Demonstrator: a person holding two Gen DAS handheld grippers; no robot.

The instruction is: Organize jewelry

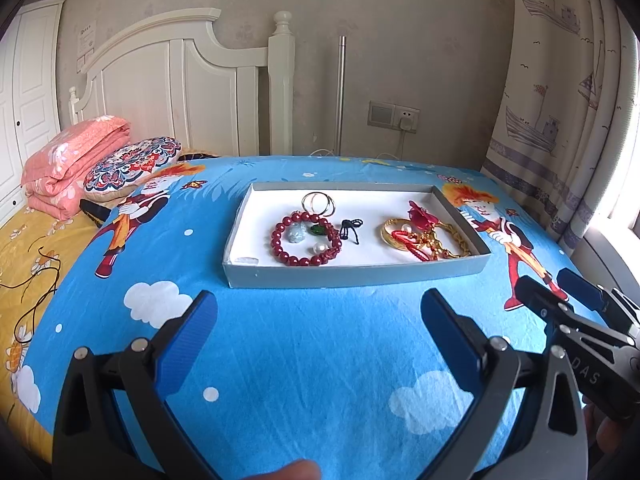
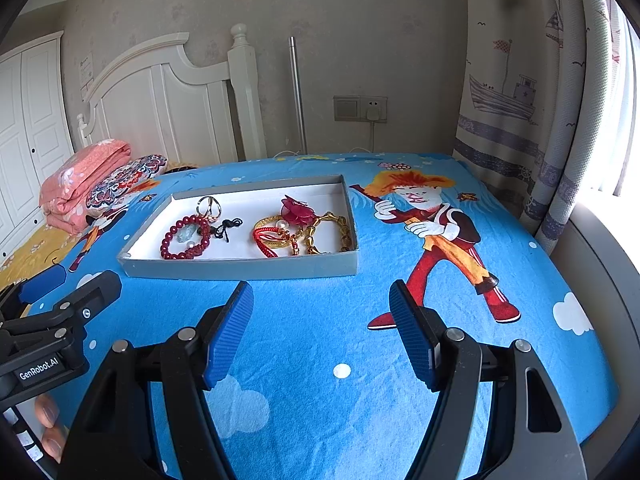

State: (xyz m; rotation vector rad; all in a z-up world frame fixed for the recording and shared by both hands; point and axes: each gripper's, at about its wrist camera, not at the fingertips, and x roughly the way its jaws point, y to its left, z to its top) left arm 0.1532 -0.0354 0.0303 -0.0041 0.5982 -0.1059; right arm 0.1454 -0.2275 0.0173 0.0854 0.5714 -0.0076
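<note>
A shallow grey box [image 1: 352, 274] [image 2: 240, 269] with a white floor lies on the blue cartoon bedsheet. In it are a dark red bead bracelet [image 1: 306, 239] [image 2: 185, 237], silver rings [image 1: 318, 202] [image 2: 209, 205], a black cord knot [image 1: 350, 229] [image 2: 227, 227], loose pearls, and a gold chain tangled with red cord and a red flower [image 1: 424, 232] [image 2: 304, 228]. My left gripper [image 1: 320, 312] is open and empty, just in front of the box. My right gripper [image 2: 322, 300] is open and empty, in front of the box's right end.
A folded pink quilt [image 1: 72, 164] and a patterned pillow [image 1: 132, 162] lie at the bed's far left by the white headboard [image 1: 180, 92]. A curtain [image 1: 560, 100] and window stand at the right. A wall socket [image 1: 394, 116] with plug is behind the bed.
</note>
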